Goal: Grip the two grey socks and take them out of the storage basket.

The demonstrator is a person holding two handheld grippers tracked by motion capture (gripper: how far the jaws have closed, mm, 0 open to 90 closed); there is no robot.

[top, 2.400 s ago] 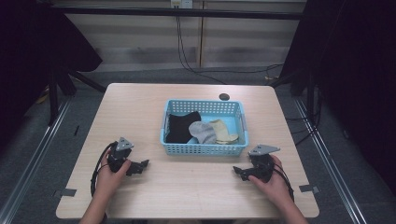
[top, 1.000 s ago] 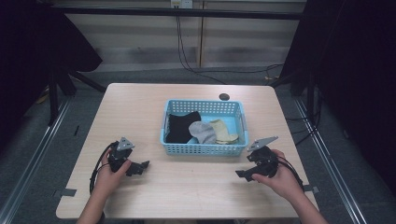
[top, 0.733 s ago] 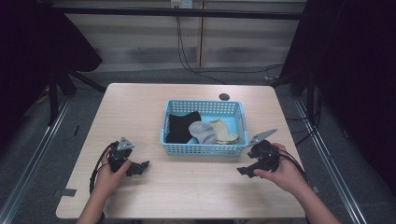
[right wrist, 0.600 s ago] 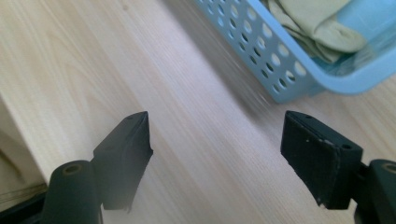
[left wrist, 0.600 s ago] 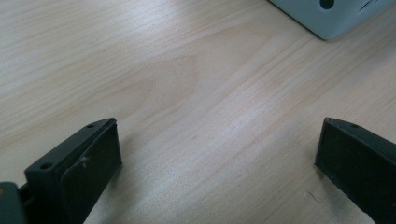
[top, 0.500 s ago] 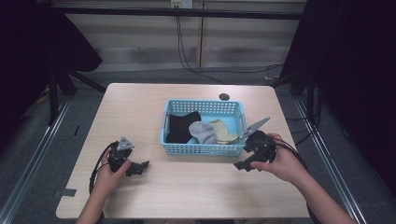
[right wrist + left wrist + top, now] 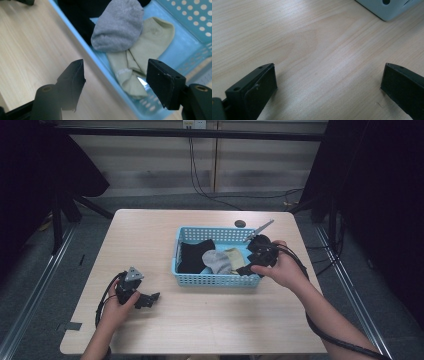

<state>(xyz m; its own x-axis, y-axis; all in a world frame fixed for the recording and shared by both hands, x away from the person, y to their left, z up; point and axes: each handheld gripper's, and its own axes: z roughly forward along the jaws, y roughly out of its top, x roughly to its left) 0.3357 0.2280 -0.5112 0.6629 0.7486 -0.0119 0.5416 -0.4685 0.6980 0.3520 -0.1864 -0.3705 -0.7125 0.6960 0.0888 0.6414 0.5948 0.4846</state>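
As seen from the high view, a light wooden desk (image 7: pixel 210 320) carries a pale blue perforated plastic basket (image 7: pixel 216 279) holding a black garment (image 7: pixel 192 256), a grey sock (image 7: pixel 216 261) and a beige sock (image 7: pixel 235 257). The left hand-held gripper (image 7: pixel 150 299) rests near the desk's front left. The right hand-held gripper (image 7: pixel 248 262) sits over the basket's right end, possibly touching its rim.

Left gripper view: jaws wide apart, empty, above bare desk.

Right gripper view: jaws wide apart, empty, straddling the basket's near wall above the beige sock.

A small dark disc (image 7: pixel 240 223) lies on the table (image 7: pixel 150 235) behind the basket (image 7: pixel 210 279).
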